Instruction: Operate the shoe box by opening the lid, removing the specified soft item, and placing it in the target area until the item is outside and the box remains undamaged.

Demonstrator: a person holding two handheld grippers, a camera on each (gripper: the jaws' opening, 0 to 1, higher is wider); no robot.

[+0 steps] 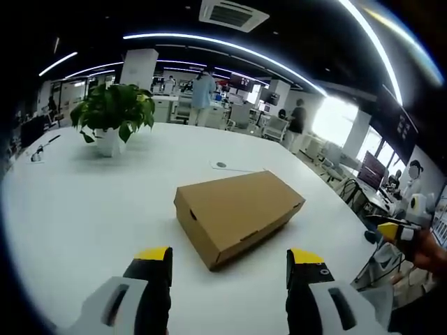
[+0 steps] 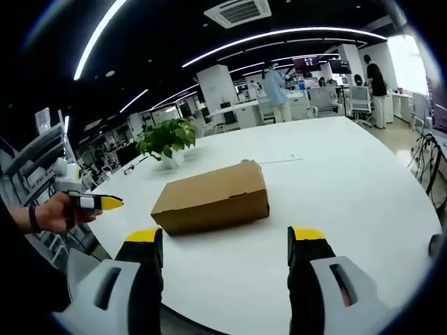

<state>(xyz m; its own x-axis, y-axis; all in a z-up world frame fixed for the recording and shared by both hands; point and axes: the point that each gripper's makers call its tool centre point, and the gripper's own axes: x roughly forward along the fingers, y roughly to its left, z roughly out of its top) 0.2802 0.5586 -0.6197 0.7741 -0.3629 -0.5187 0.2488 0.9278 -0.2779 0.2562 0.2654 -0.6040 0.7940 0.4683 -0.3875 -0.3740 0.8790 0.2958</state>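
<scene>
A closed brown cardboard shoe box (image 1: 237,213) lies on the white table (image 1: 84,209), lid down, nothing of its contents showing. My left gripper (image 1: 230,262) hovers just short of the box, jaws wide apart and empty. In the right gripper view the same box (image 2: 213,197) sits ahead of my right gripper (image 2: 227,241), which is also open and holds nothing. The right gripper (image 1: 394,230) shows at the far right of the left gripper view, held by a hand off the table's edge. The left gripper (image 2: 94,202) appears at the left of the right gripper view, likewise held in a hand.
A potted green plant (image 1: 112,115) stands at the table's far side, also seen as the plant (image 2: 167,139). A flat sheet with a small round mark (image 1: 221,165) lies behind the box. People, desks and chairs (image 1: 276,125) fill the office beyond. Table edge (image 2: 391,230) curves nearby.
</scene>
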